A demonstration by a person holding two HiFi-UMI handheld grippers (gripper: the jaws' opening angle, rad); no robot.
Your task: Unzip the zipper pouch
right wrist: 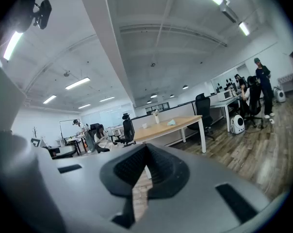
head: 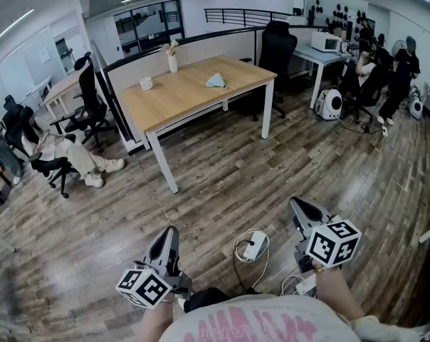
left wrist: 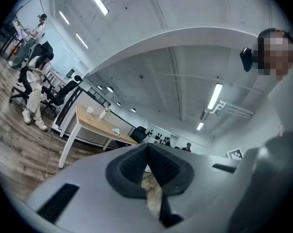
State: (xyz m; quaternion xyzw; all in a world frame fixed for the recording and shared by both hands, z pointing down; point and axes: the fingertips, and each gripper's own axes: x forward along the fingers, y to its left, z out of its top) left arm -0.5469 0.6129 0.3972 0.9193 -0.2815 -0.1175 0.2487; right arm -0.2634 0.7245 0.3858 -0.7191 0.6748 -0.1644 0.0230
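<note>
Head view looks steeply down on a grey-brown plank floor [head: 222,177], with the person standing well apart from a long light-wood table on white legs [head: 193,95]. A small pale-blue soft pouch [head: 216,81] lies on that table toward its far right end, untouched; it is most likely the zipper pouch of the task, though from here its zip cannot be made out. The same pouch shows tiny in the right gripper view [right wrist: 171,122] and in the left gripper view [left wrist: 116,130].

The left gripper [head: 169,239] and the right gripper [head: 300,209] hang low by the person's body, each with its marker cube. In both gripper views the dark ribbed pads meet at the tips, so the left gripper [left wrist: 147,147] and the right gripper [right wrist: 146,148] are closed with nothing between them.

I judge the task not begun: this is the approach step. The next move calls for walking to the table, opening both pairs of jaws, pinning the pouch with one gripper and finding the zip pull with the other.

Pink lettering runs across the person's white shirt [head: 265,323], but it is cut off and unreadable. No brand or label is legible elsewhere.
</note>
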